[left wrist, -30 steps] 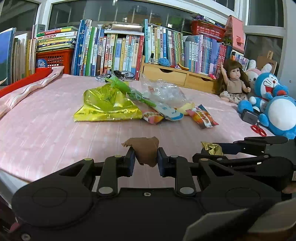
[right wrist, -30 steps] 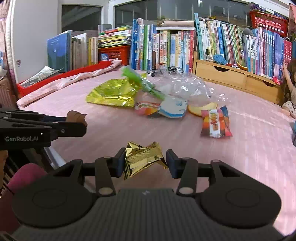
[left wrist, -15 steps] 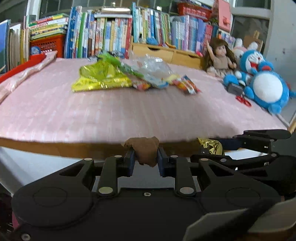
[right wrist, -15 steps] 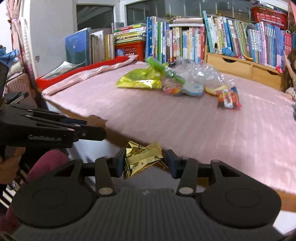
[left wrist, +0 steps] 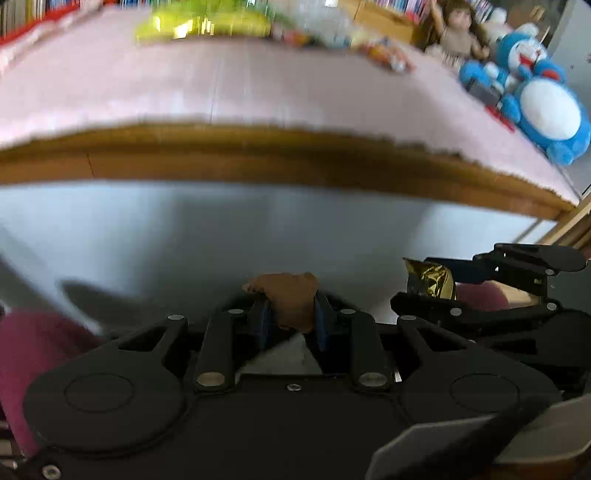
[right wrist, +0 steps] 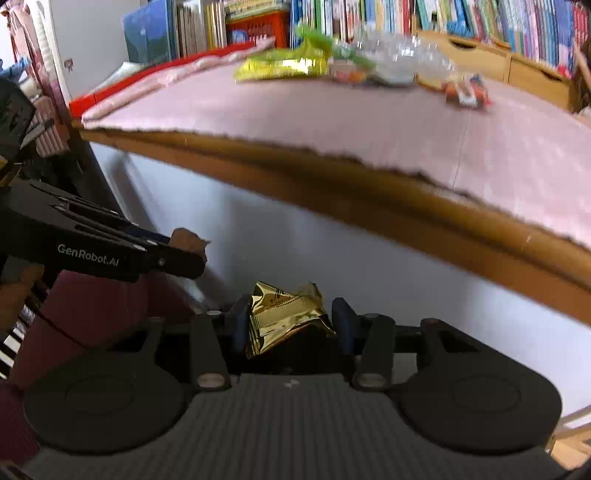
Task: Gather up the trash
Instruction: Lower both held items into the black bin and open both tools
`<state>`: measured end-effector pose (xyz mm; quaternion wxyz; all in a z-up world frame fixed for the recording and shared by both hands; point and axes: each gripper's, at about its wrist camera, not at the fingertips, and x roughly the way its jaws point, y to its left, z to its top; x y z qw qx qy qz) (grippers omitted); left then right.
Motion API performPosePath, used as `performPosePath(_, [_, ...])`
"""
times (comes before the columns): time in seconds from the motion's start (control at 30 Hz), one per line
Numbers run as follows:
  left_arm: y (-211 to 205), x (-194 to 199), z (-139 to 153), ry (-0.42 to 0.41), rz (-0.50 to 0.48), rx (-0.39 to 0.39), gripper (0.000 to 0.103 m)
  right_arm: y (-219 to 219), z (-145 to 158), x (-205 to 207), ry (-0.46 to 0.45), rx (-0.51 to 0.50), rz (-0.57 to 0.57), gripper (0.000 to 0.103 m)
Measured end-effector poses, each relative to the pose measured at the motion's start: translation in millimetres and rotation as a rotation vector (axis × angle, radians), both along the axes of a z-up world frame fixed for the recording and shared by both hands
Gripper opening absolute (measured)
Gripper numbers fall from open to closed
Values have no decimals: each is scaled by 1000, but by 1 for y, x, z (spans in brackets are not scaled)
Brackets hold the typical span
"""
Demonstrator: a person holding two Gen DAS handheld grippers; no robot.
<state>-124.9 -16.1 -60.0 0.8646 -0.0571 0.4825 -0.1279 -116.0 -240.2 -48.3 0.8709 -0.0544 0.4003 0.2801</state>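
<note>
My left gripper (left wrist: 290, 319) is shut on a crumpled brown wrapper (left wrist: 290, 299), below and in front of the table's wooden edge (left wrist: 258, 158). My right gripper (right wrist: 290, 325) is shut on a crinkled gold foil wrapper (right wrist: 286, 319), also lower than the tabletop. The left wrist view shows the right gripper with the gold wrapper (left wrist: 430, 278) at the right; the right wrist view shows the left gripper with the brown wrapper (right wrist: 186, 242) at the left. More trash lies far back on the pink tabletop (right wrist: 332, 110): a yellow-green bag (right wrist: 284, 64), clear plastic (right wrist: 402, 55) and small colourful packets (right wrist: 465, 92).
A grey panel (right wrist: 332, 258) runs under the table. Books (right wrist: 406, 18) and a wooden drawer unit (right wrist: 498, 59) line the back. A doll (left wrist: 454, 33) and blue plush toys (left wrist: 543, 107) sit at the table's right. A dark red trouser leg (right wrist: 85, 317) is at lower left.
Both grippers, each still holding its wrapper, have pulled back off the table and dropped below its front edge. The tabletop and its trash now sit high and blurred in both views.
</note>
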Motion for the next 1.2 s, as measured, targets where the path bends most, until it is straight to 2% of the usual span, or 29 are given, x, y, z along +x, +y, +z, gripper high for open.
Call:
performPosePath(0.17, [-4,6,-24,73,-17,56,24,5,-20,1,58,-23,13,53])
performPosePath(0.33, [-4,17,-46,150,-16,39,24,9,-36,3,103,-38,17,53])
performPosePath(0.6, [-10,30,-71,201,-24,63,24,13,-54,11,153,-49,12,55])
performPosePath(0.93, [-13,28,-78,220,-29,78,26,17,-60,18,177,-43,9,65])
performPosePath(1.2, [-13,27,-77,224,-29,86,38,16,-62,19,187,-43,11,70])
